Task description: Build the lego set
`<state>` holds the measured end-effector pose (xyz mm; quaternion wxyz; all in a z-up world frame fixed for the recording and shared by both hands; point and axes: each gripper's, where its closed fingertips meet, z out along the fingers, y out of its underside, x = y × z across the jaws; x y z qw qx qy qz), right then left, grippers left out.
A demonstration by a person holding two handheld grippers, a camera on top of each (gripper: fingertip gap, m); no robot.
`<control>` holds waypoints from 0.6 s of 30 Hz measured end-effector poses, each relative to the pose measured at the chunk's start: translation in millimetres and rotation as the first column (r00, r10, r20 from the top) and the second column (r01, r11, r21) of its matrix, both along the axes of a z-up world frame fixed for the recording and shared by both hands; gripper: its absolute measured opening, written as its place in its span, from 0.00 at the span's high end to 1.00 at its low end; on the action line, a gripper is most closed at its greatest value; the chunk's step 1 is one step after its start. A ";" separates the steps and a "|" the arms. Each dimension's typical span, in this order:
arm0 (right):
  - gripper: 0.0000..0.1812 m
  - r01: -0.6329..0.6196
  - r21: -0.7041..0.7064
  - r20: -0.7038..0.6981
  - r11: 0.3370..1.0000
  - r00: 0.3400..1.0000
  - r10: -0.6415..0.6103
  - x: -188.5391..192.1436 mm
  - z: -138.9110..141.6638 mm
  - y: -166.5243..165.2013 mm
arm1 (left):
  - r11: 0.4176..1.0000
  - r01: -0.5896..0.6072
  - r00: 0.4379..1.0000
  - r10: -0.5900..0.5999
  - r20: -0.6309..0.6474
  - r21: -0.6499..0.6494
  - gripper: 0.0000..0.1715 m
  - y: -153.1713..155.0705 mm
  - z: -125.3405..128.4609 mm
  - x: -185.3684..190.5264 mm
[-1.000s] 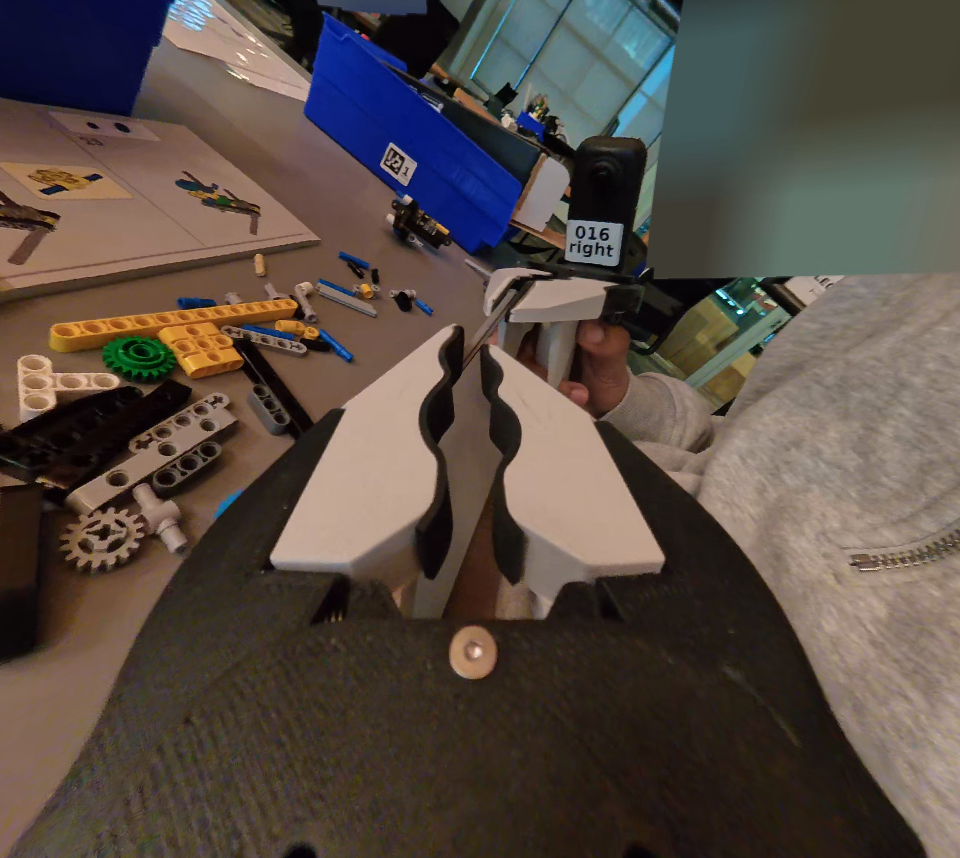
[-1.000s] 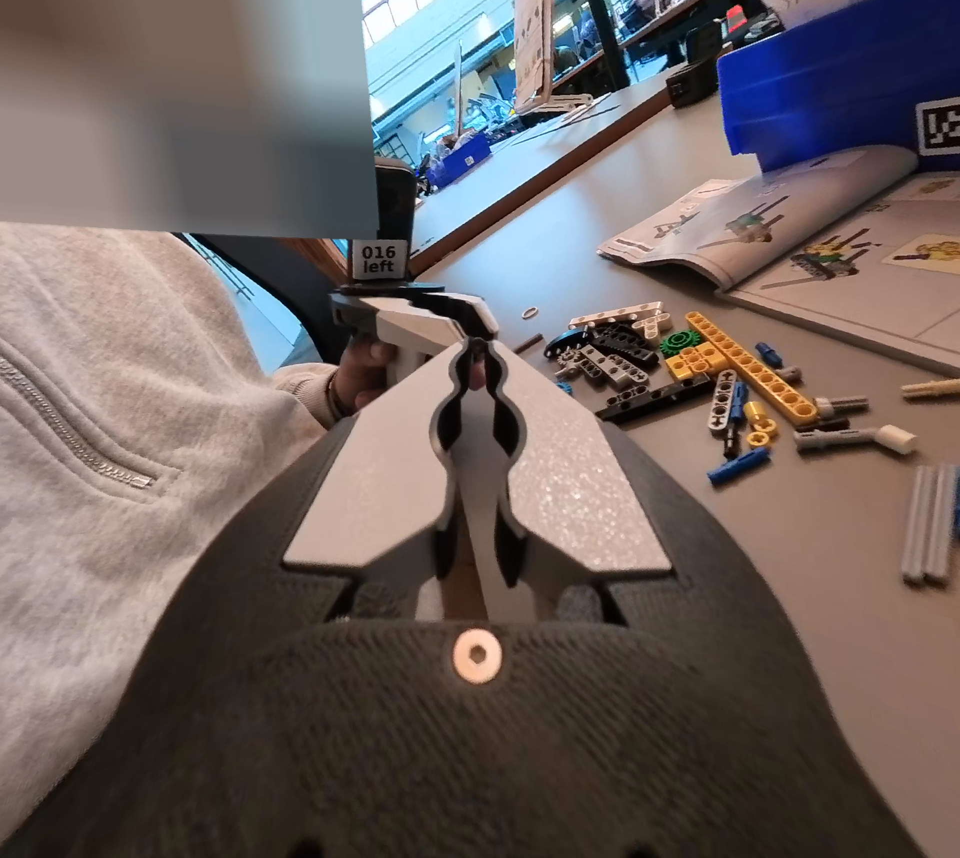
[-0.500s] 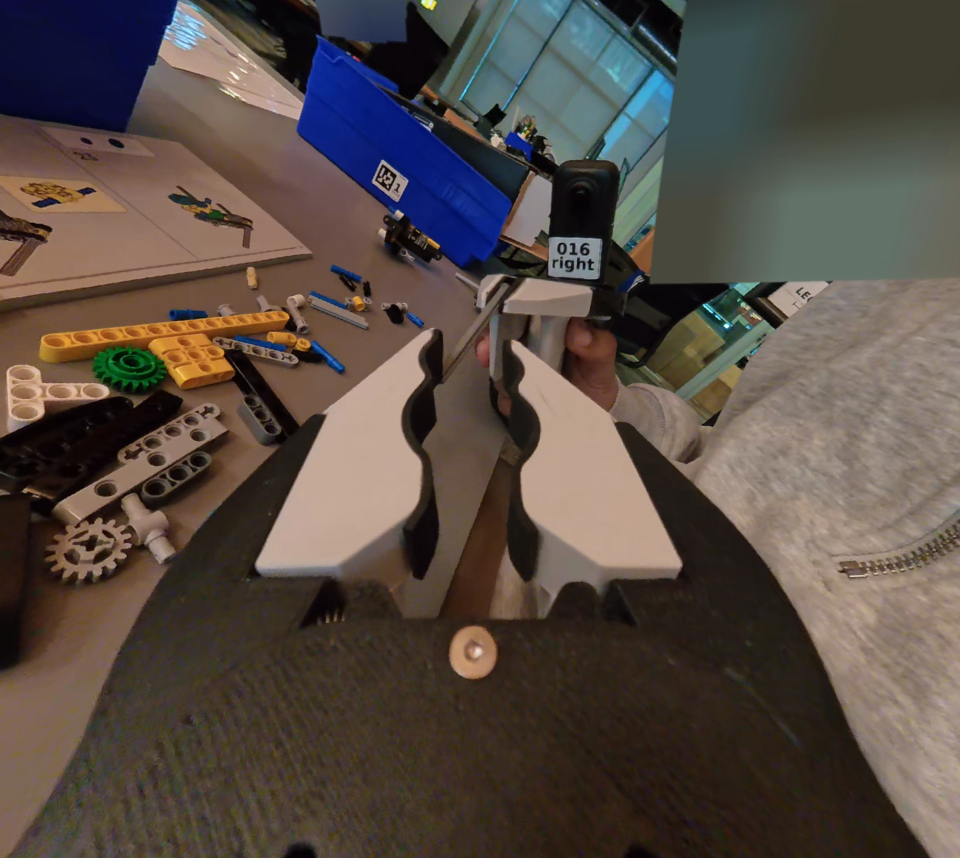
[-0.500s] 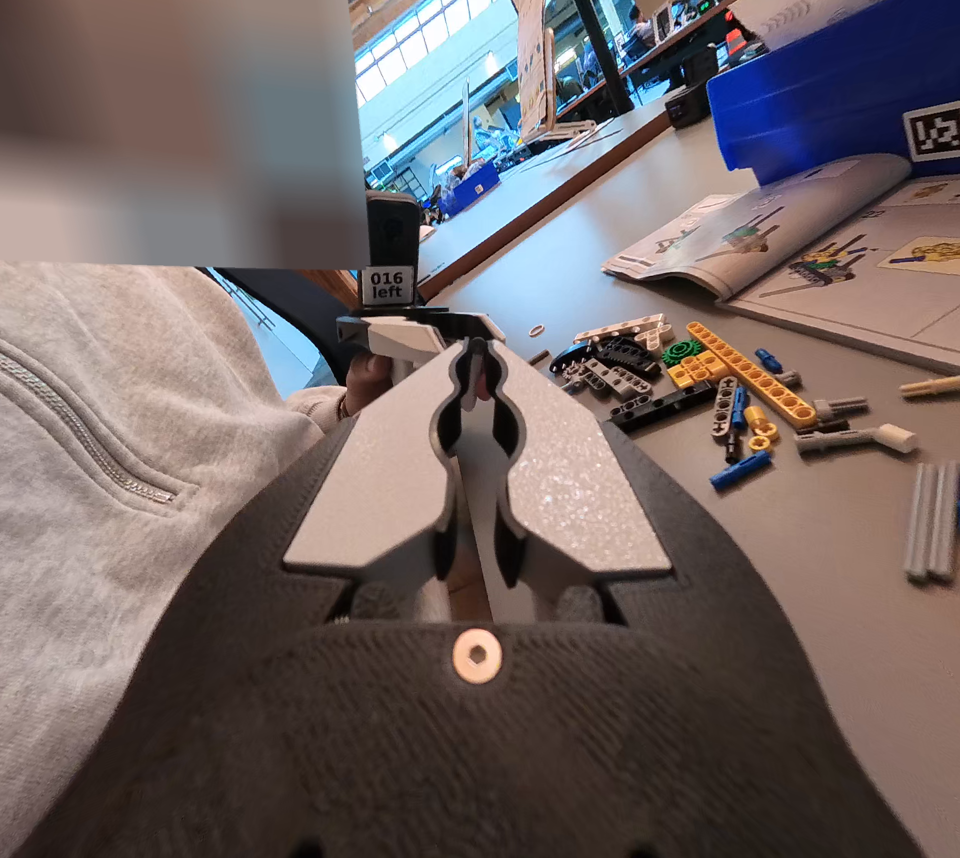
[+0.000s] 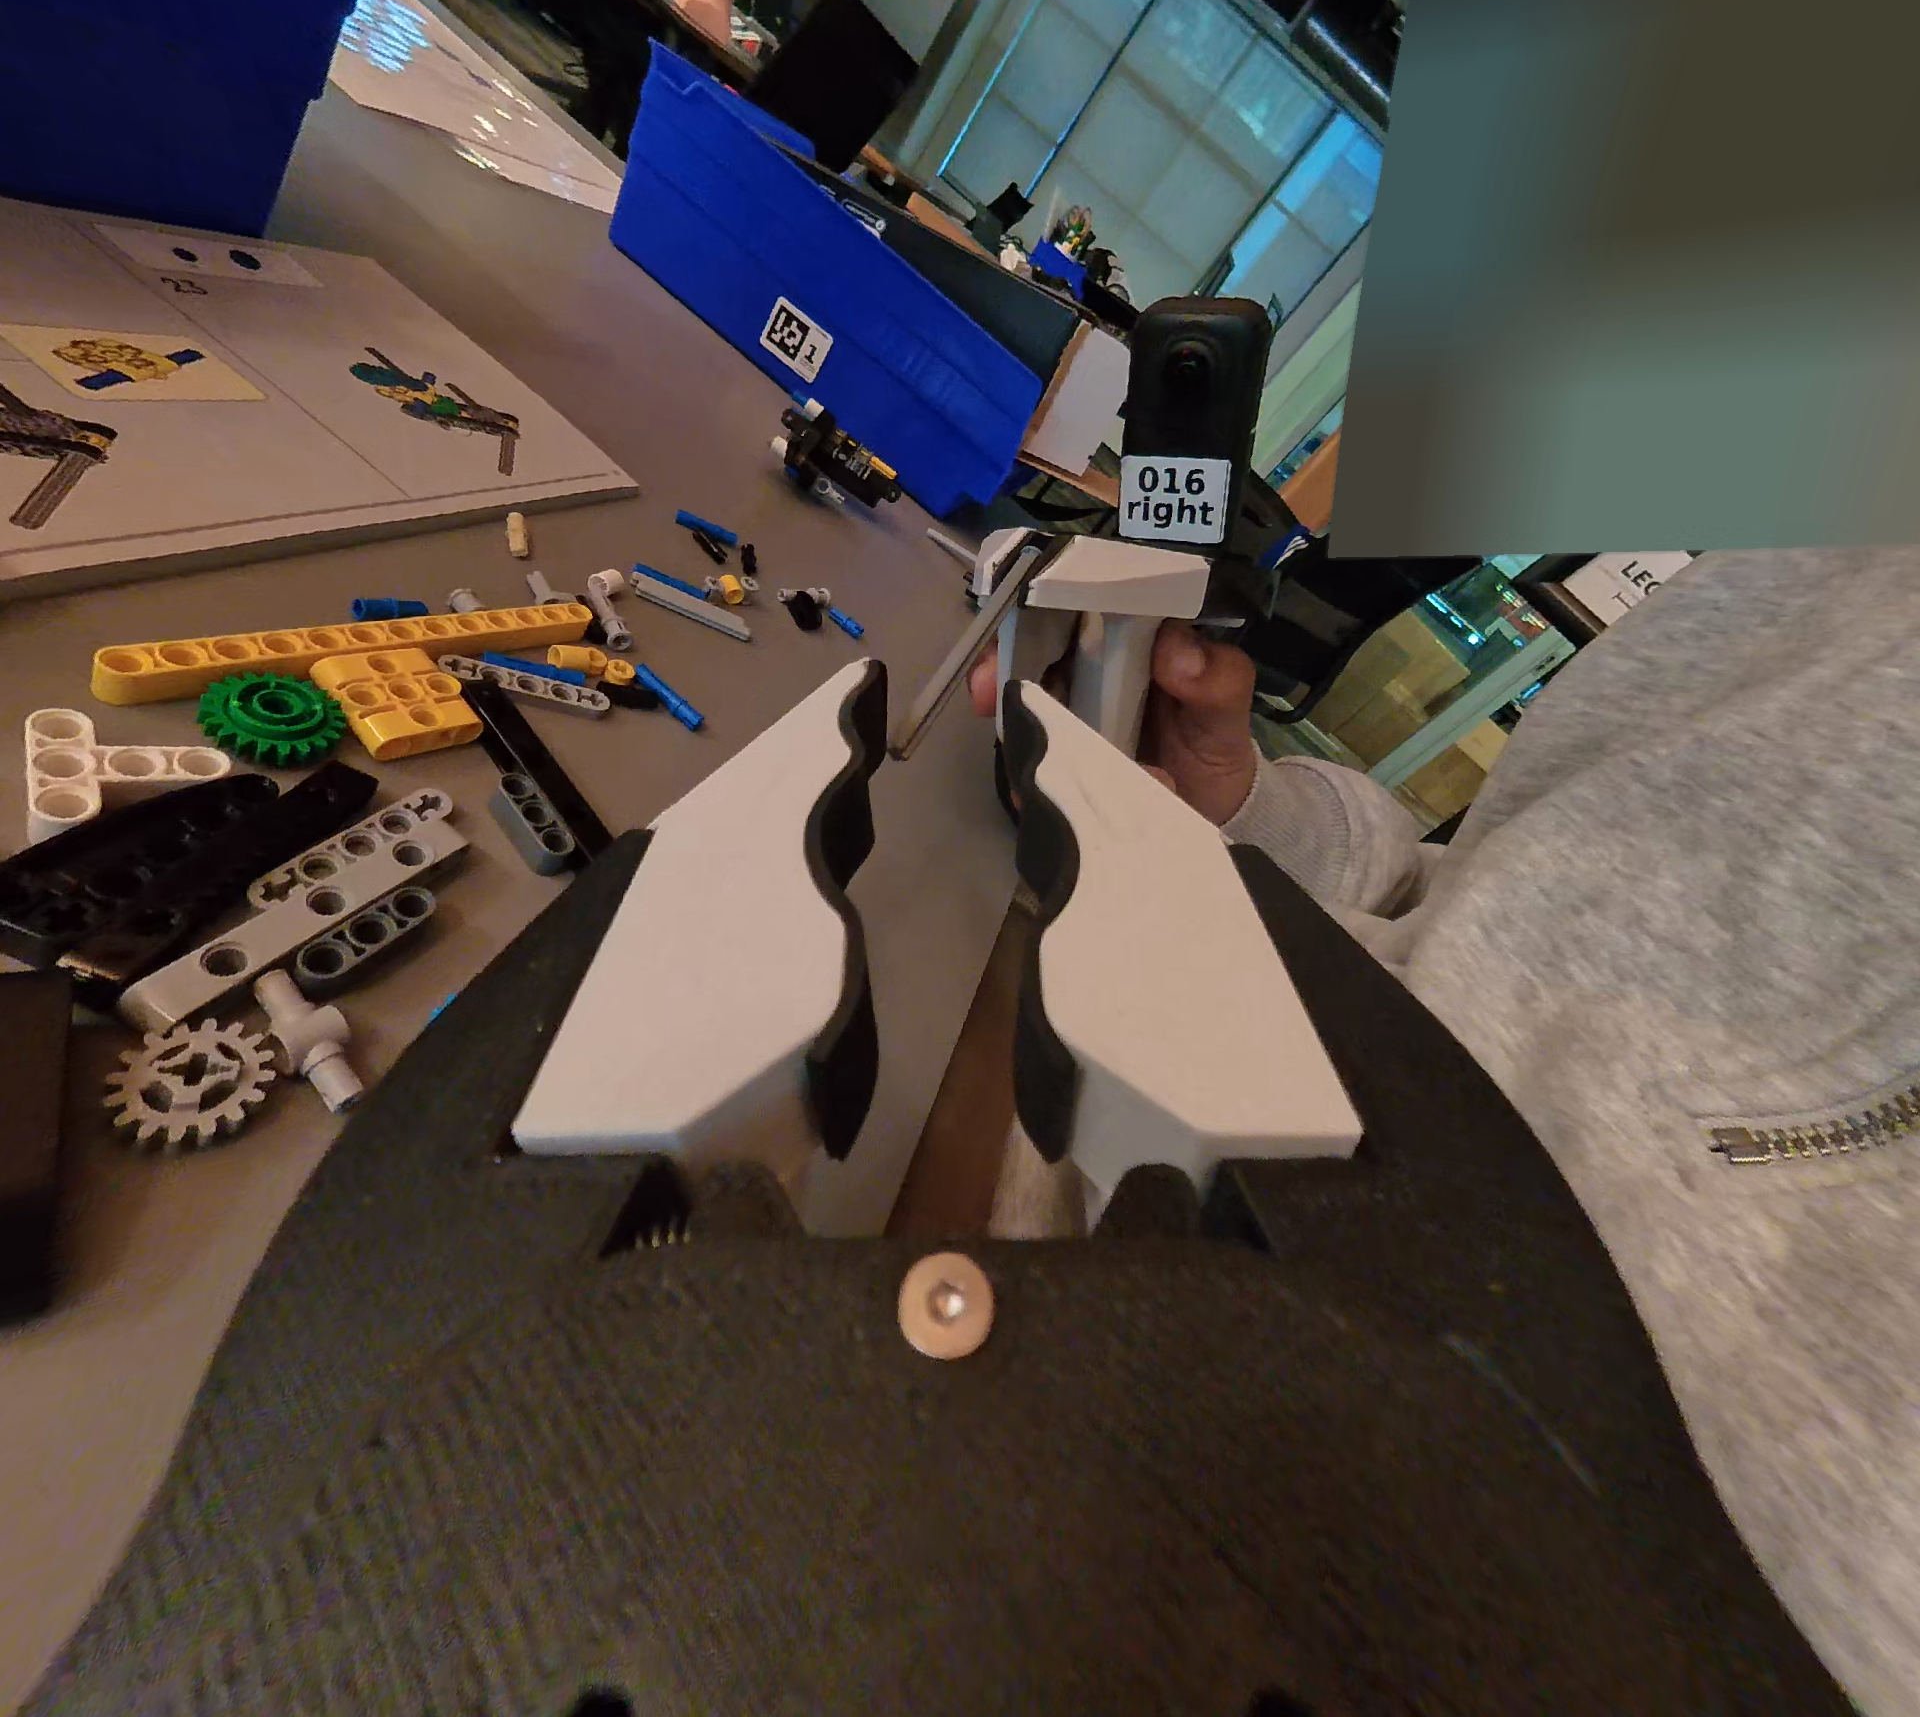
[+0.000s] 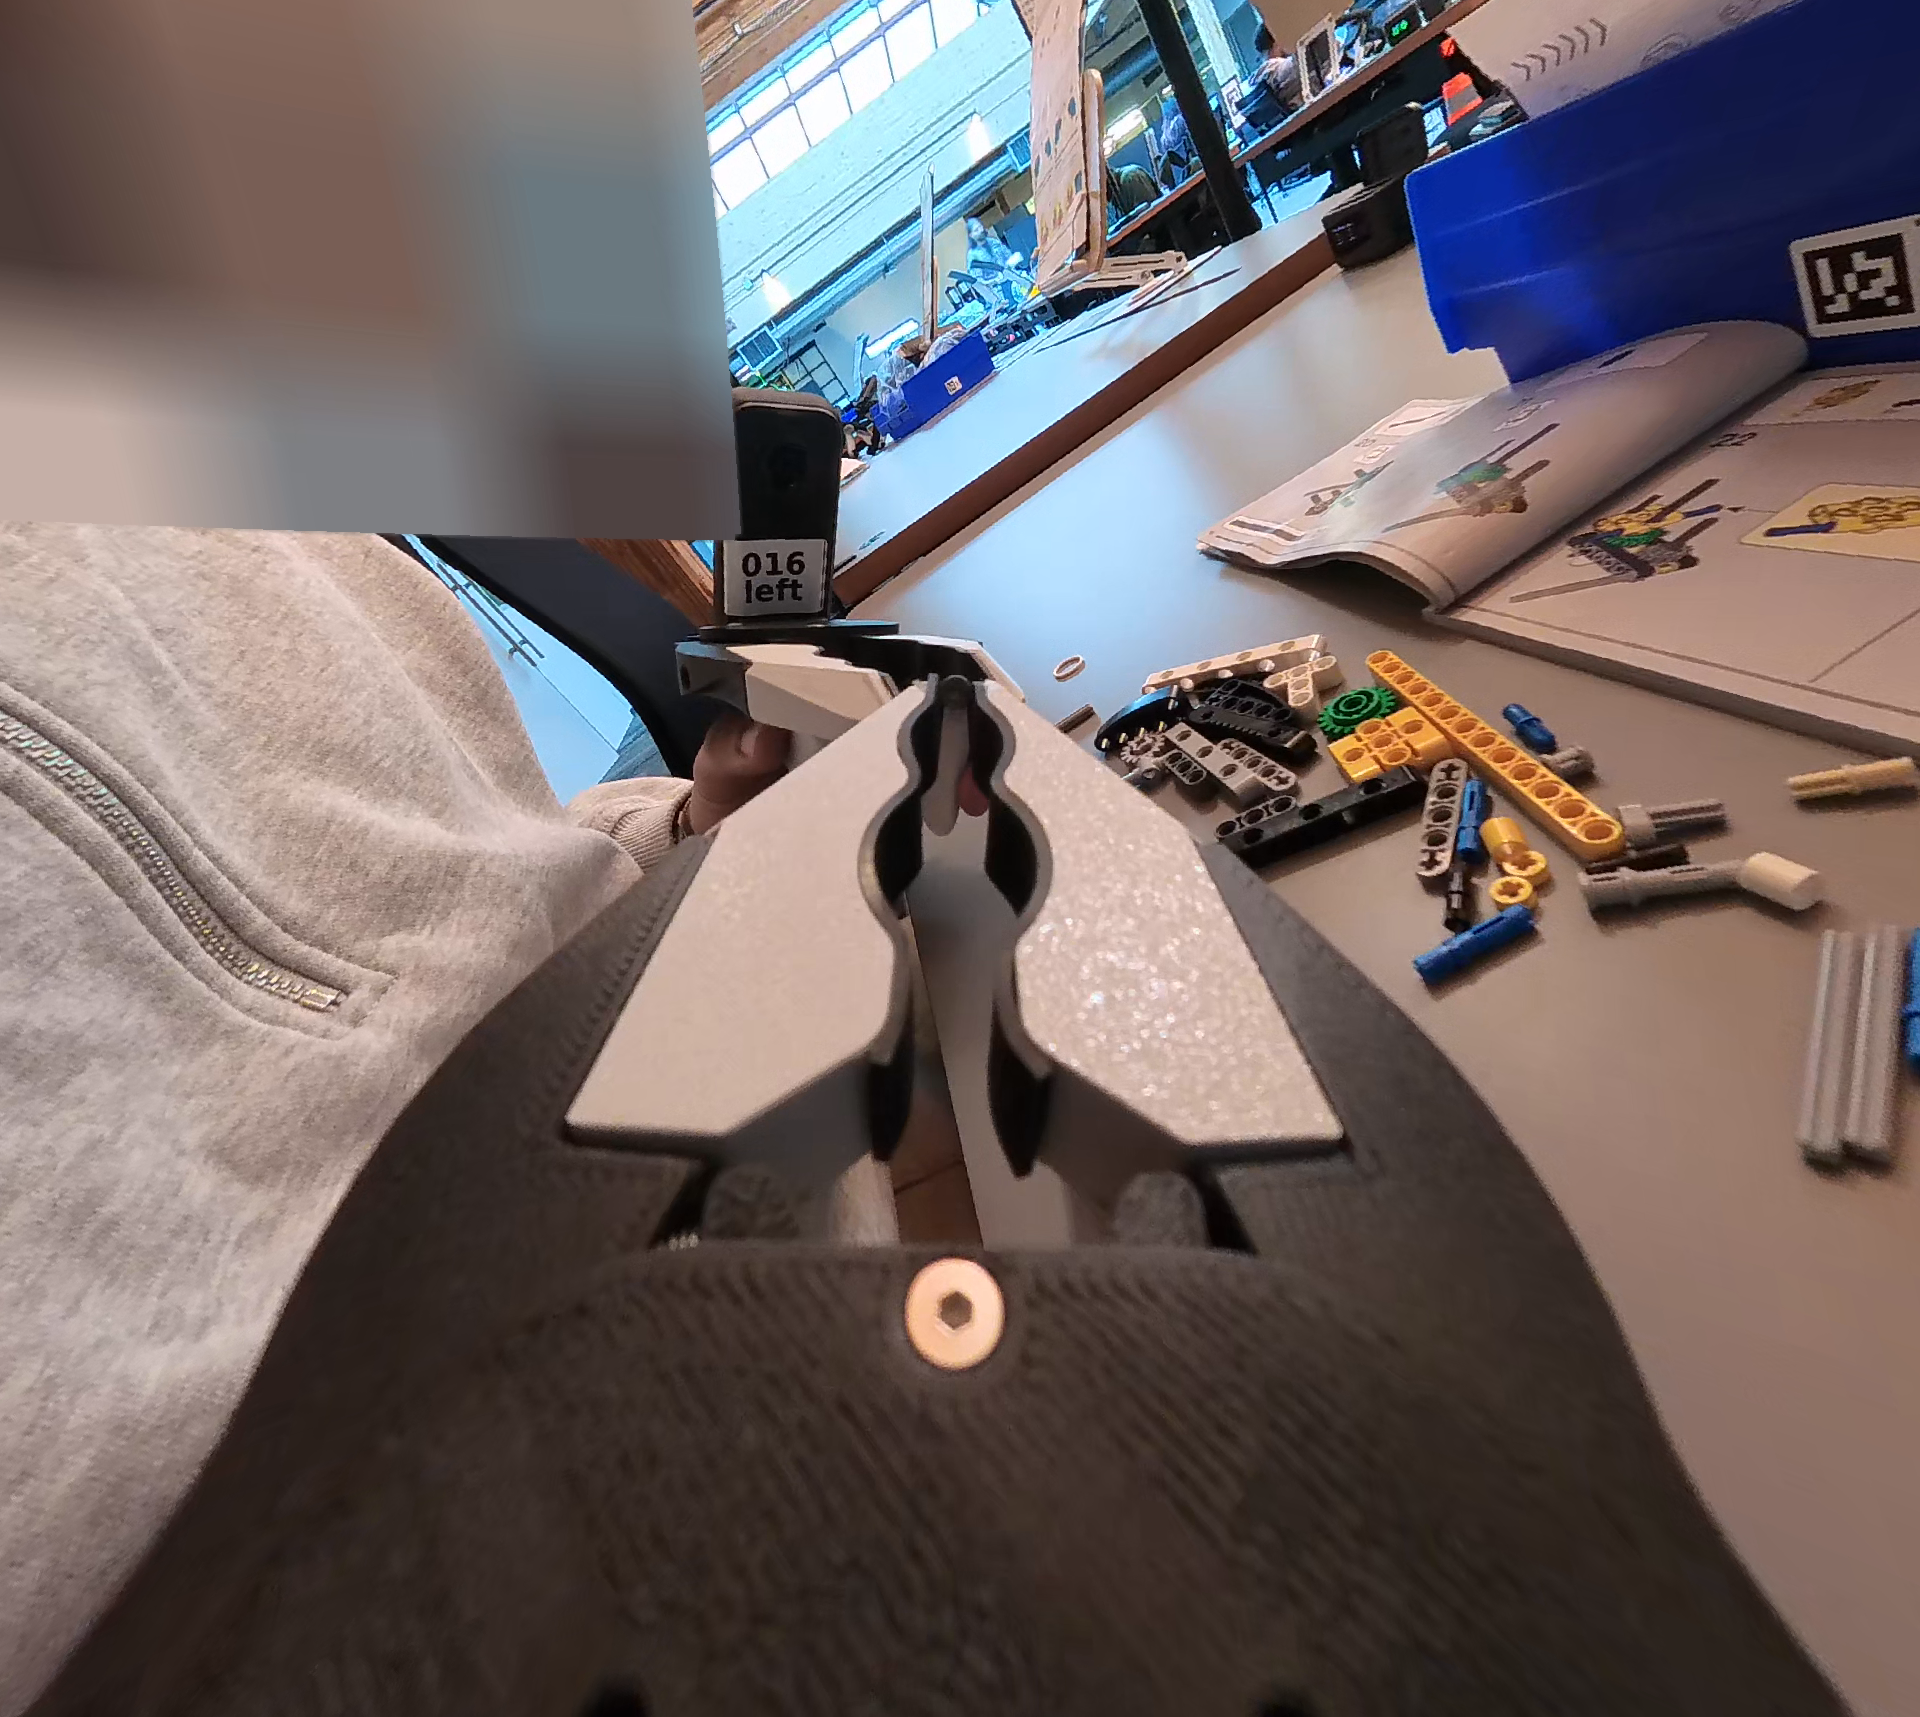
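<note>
- Loose parts lie on the bench at the left: a yellow beam, a green gear, a grey gear and small pins. The booklet lies open behind them. None of these is in play right now.
- The left tool is held above the bench edge with its jaws partly apart and nothing between them.
- A thin grey axle slants down to the tip of the left tool's left finger. I cannot tell whether it touches.
- The right tool pinches the axle's other end at its very fingertips, with the jaws almost together.
- The step looks like a hand-over or regrip of the axle. To do it well:
  - Bring the axle's free end into the middle of the gap, not against one finger.
  - Seat it in a groove of the wavy pads before squeezing.
  - Keep the right tool clamped until the left one grips firmly.
- The axle is thin and held only at the tip, so it may pivot or slip. Move slowly and keep both tools in line.
</note>
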<state>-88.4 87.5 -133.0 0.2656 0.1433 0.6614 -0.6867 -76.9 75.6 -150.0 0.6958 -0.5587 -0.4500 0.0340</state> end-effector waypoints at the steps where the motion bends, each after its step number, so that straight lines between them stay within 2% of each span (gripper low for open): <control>1: 0.98 0.001 0.001 0.000 1.000 1.000 -0.001 -0.1 -0.1 0.0 | 1.000 0.000 1.000 0.000 0.001 0.001 0.89 0.0 0.0 0.0; 18: 0.98 0.025 0.008 -0.003 1.000 1.000 -0.025 -3.9 -1.0 -0.2 | 1.000 -0.024 1.000 0.023 0.016 0.014 0.89 -5.3 -1.1 -3.0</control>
